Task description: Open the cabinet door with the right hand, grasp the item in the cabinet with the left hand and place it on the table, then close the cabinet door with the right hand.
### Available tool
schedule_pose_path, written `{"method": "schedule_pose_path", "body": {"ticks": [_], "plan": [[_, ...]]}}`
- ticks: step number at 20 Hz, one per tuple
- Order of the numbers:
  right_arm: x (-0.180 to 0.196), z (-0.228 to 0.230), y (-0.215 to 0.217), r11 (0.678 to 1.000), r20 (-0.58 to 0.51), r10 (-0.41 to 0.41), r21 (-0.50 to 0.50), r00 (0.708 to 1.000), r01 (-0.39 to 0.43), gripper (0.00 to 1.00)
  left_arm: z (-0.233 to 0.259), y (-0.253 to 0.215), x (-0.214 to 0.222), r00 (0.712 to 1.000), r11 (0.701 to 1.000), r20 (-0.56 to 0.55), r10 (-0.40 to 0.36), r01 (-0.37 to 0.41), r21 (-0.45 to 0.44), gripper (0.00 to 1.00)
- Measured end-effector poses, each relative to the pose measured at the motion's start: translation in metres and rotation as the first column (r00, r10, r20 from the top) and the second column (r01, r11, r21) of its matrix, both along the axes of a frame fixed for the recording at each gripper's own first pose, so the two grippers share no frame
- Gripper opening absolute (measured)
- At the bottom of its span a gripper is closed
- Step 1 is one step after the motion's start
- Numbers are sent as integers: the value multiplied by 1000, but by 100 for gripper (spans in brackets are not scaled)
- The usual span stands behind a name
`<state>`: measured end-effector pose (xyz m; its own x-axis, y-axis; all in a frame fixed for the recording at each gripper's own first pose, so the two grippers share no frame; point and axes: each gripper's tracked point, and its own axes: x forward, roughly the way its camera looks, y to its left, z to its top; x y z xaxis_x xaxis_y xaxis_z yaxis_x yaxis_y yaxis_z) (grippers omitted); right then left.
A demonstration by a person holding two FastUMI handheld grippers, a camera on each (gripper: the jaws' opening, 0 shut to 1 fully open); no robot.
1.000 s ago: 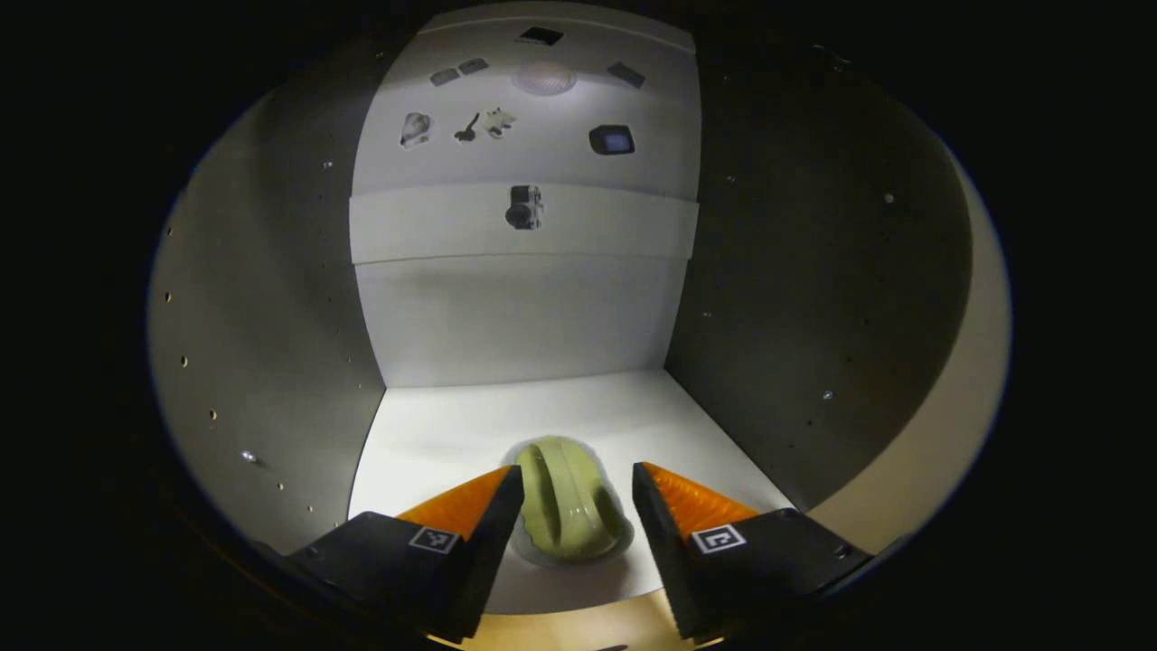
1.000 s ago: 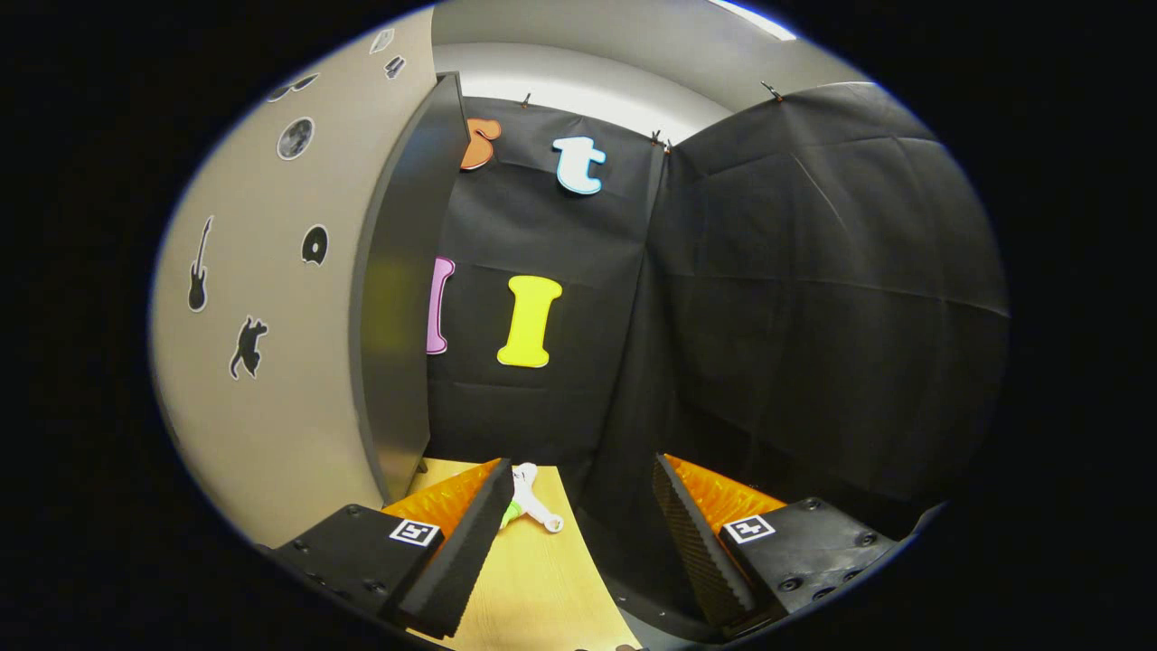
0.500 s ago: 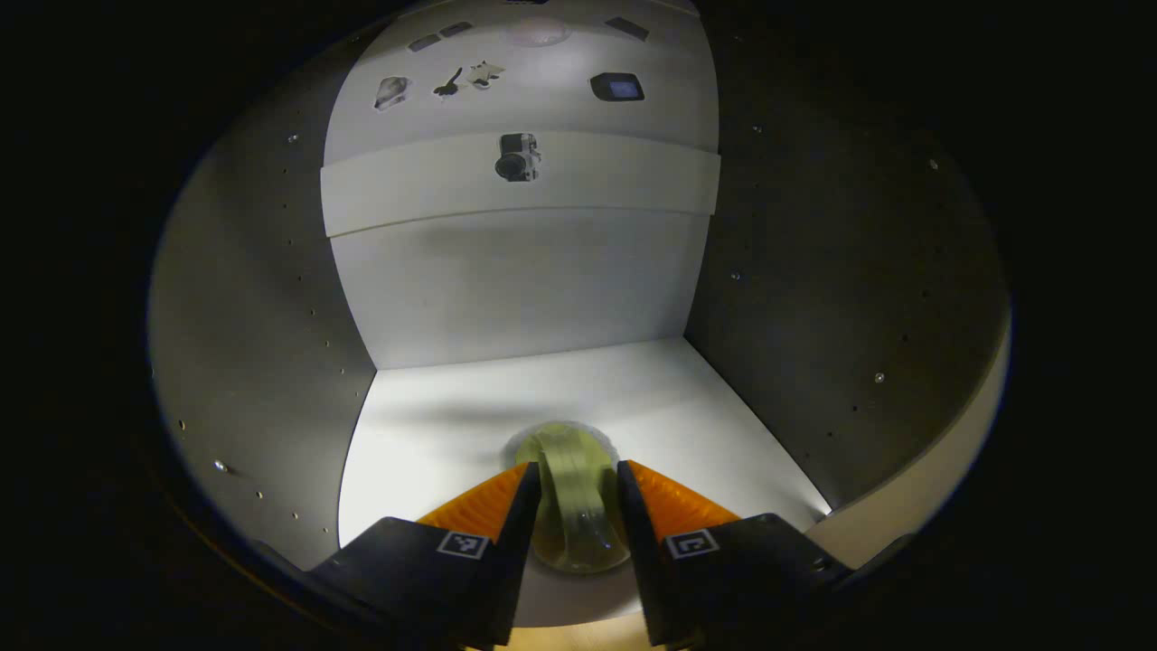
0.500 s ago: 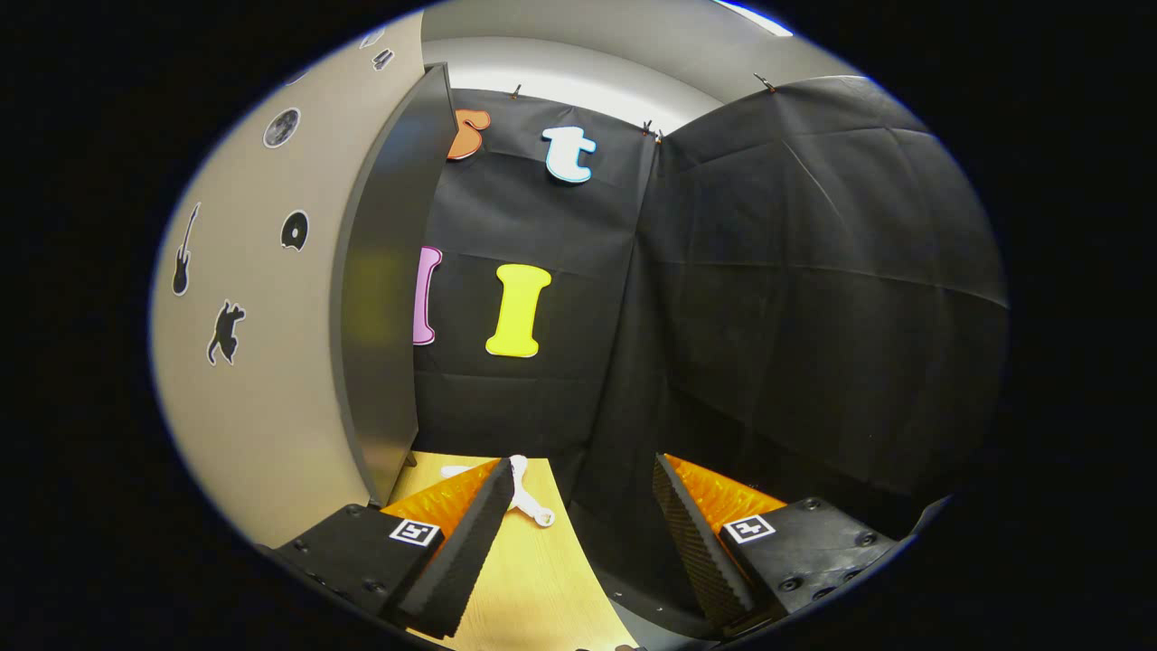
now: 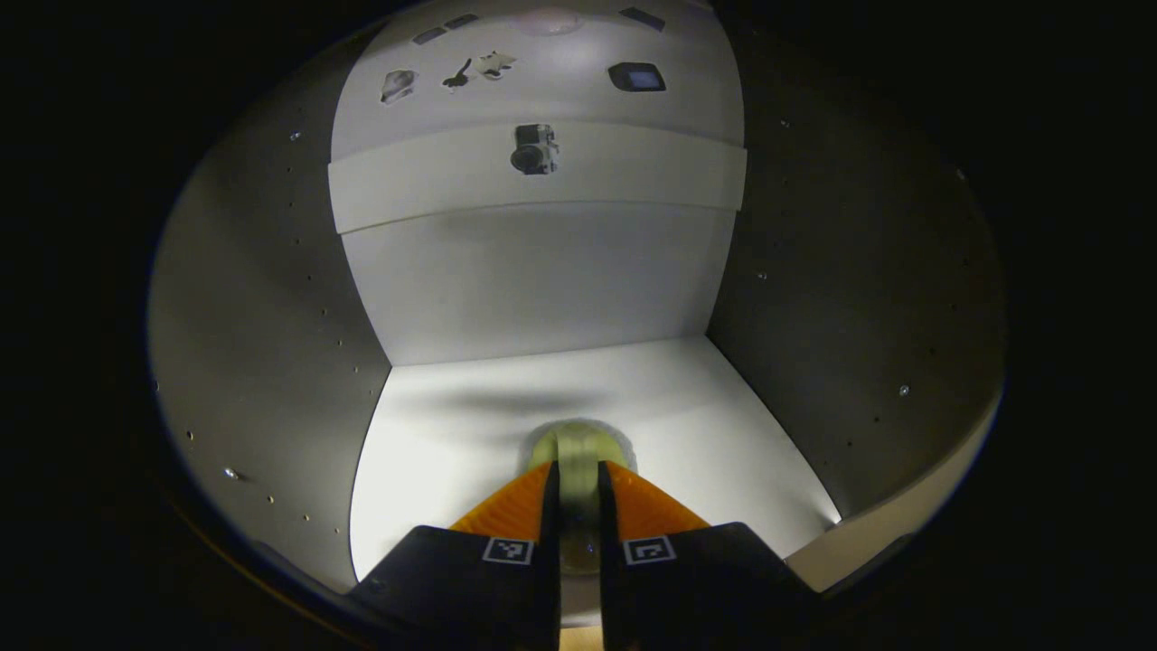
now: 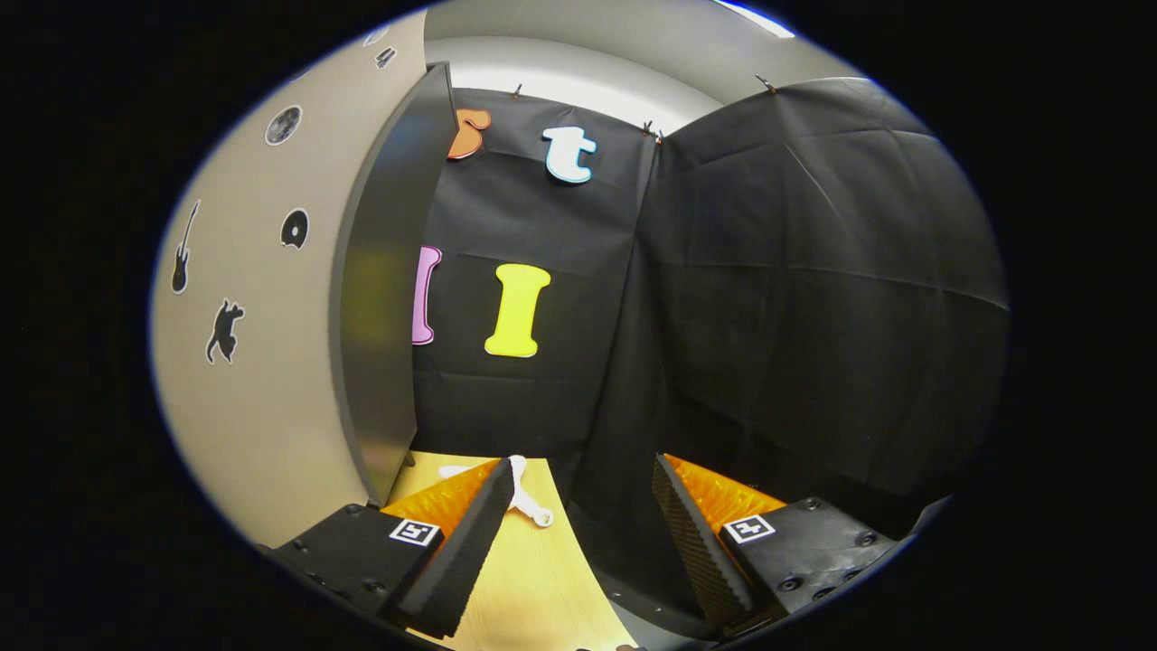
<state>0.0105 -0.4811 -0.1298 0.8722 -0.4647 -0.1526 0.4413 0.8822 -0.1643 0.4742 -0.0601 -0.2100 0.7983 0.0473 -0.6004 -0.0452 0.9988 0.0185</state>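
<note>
- The left gripper (image 5: 576,484) is reaching into the cabinet (image 5: 271,298), its fingers (image 5: 515,506) drawn close together and pressing both sides of the pale green item (image 5: 578,452).
- The green item is sitting on the white cabinet floor (image 5: 434,452), near the cabinet's front edge and roughly midway between its side walls.
- Stickers (image 5: 535,149) are showing on the cabinet's back panel, above the item.
- The right gripper (image 6: 578,506) is hanging beside the cabinet with its fingers (image 6: 465,542) spread wide, holding nothing.
- The cabinet door (image 6: 384,271) is standing open.
- A small white object (image 6: 524,493) is lying on the wooden bench (image 6: 533,579) beside the cabinet, just past the right gripper.
</note>
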Motion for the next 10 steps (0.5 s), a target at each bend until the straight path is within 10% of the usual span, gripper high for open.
{"method": "schedule_pose_path", "body": {"ticks": [10], "plan": [[-12, 8, 24, 998, 19, 63, 8, 998, -63, 98, 43, -7, -63, 995, 997, 95, 35, -29, -65, 20]]}}
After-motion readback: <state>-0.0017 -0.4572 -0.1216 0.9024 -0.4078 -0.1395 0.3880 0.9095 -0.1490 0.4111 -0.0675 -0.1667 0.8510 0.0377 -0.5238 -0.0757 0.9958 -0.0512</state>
